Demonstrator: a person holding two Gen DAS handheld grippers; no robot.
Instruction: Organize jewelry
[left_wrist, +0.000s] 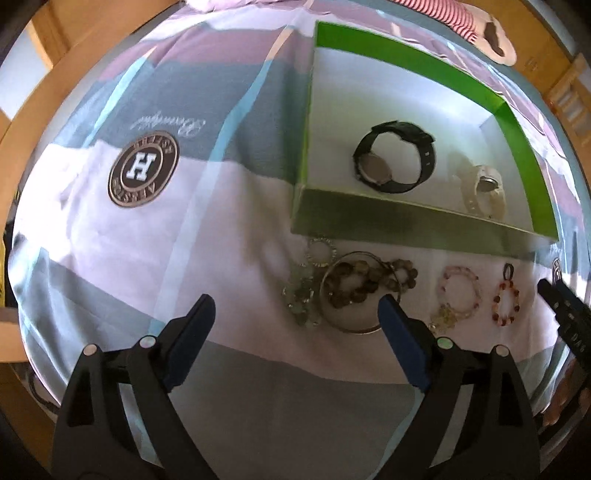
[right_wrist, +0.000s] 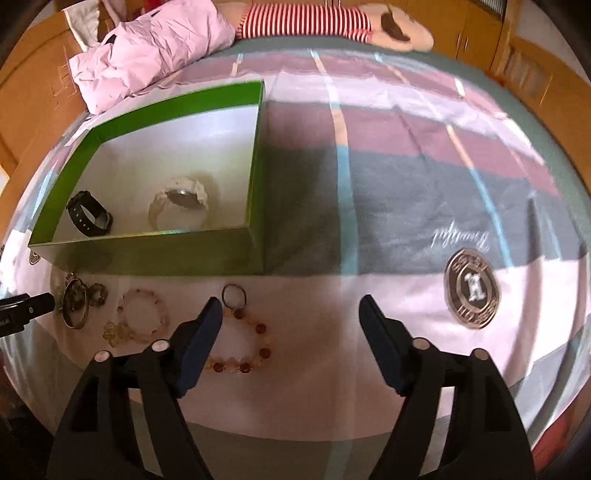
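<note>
1. Two watches lie in the green box (right_wrist: 255, 158); four-odd bracelets wait on the bedspread (right_wrist: 406, 295) along its near wall.
2. Left gripper (left_wrist: 297, 314) gapes empty beside the tangled bangle (left_wrist: 354, 291), so it may drag the neighbours.
3. Right gripper (right_wrist: 290, 317), moderately open and empty, straddles one side of the red bracelet (right_wrist: 240, 339); beads could slip.

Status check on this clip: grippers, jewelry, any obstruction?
Left gripper open, right gripper open, both empty. Black strap watch and white strap watch in green cardboard box; red-orange bead bracelet outside on bedspread. Nothing blocking.
</note>
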